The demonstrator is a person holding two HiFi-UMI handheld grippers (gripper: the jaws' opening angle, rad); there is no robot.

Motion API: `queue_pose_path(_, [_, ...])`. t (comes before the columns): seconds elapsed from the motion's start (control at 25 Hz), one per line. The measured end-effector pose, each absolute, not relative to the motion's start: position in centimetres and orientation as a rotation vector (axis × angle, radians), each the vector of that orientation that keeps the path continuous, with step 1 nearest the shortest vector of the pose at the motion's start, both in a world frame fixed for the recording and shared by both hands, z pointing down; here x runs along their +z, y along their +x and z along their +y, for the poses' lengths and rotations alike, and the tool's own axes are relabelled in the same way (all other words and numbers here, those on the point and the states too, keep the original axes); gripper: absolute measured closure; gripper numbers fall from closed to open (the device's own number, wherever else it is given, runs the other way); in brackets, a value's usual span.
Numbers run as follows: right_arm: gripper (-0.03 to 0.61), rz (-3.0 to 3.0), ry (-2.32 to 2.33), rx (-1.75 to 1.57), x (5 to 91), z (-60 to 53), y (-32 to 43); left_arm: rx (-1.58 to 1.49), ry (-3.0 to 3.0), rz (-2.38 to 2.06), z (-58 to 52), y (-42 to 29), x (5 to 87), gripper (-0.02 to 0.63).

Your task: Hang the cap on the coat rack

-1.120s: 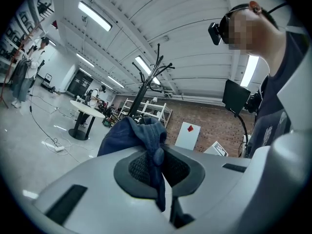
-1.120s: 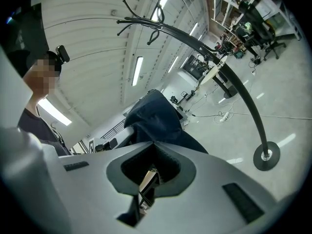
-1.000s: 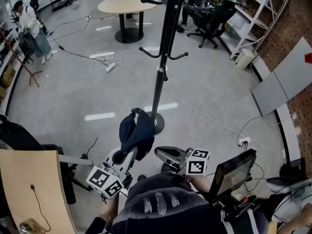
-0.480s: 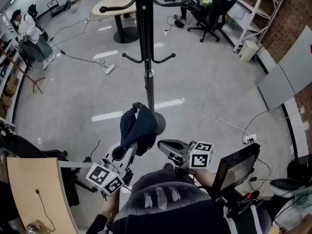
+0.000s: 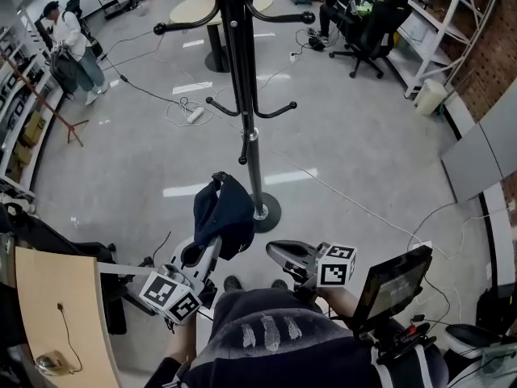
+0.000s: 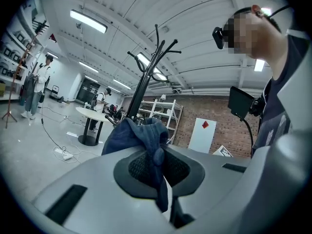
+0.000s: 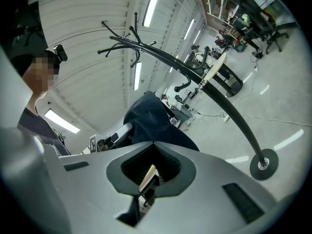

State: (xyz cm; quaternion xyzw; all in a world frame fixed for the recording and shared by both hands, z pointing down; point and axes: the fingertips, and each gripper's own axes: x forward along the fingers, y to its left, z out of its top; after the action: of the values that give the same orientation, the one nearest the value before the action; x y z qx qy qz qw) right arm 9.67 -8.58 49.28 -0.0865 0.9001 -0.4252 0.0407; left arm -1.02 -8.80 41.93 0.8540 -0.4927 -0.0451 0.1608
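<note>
A dark blue cap (image 5: 223,215) hangs crumpled from my left gripper (image 5: 202,246), which is shut on its fabric; in the left gripper view the cap (image 6: 132,136) is bunched between the tips of the left gripper (image 6: 157,152). The black coat rack (image 5: 249,128) stands just ahead, its round base (image 5: 265,212) right behind the cap. Its lower hooks (image 5: 275,111) spread at mid pole and the upper ones reach the frame's top. My right gripper (image 5: 279,254) is beside the cap, shut and empty. From the right gripper (image 7: 153,144) I see the cap (image 7: 151,115) and the rack pole (image 7: 222,104).
Cables and a power strip (image 5: 194,113) lie on the grey floor behind the rack. A round table (image 5: 212,6), an office chair (image 5: 367,24) and white shelves (image 5: 443,14) stand farther back. A person (image 5: 77,43) stands far left. A wooden board (image 5: 48,305) is near left, a screen (image 5: 393,285) near right.
The coat rack has come closer and its base now sits just behind the cap. Both grippers have advanced toward it. The cap stays held in the left gripper.
</note>
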Motion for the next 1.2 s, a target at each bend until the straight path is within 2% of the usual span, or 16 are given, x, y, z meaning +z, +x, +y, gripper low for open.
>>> queue_pose_path(0.36, [0.575, 2.776, -0.335, -1.239, 48.3, -11.8, 6.6, -0.170, 2.500, -1.472, -12.6, -7.0, 39.3, 0.594])
queue_pose_path(0.96, [0.575, 2.850, -0.330, -1.192, 47.7, -14.6, -7.5, -0.229, 2.636, -1.439, -16.1, -19.3, 37.1, 0.594])
queue_pose_path(1.2, [0.575, 2.865, -0.362, -1.167, 47.3, -15.5, -10.0, -0.261, 2.667, -1.415, -18.4, -22.0, 36.3, 0.594])
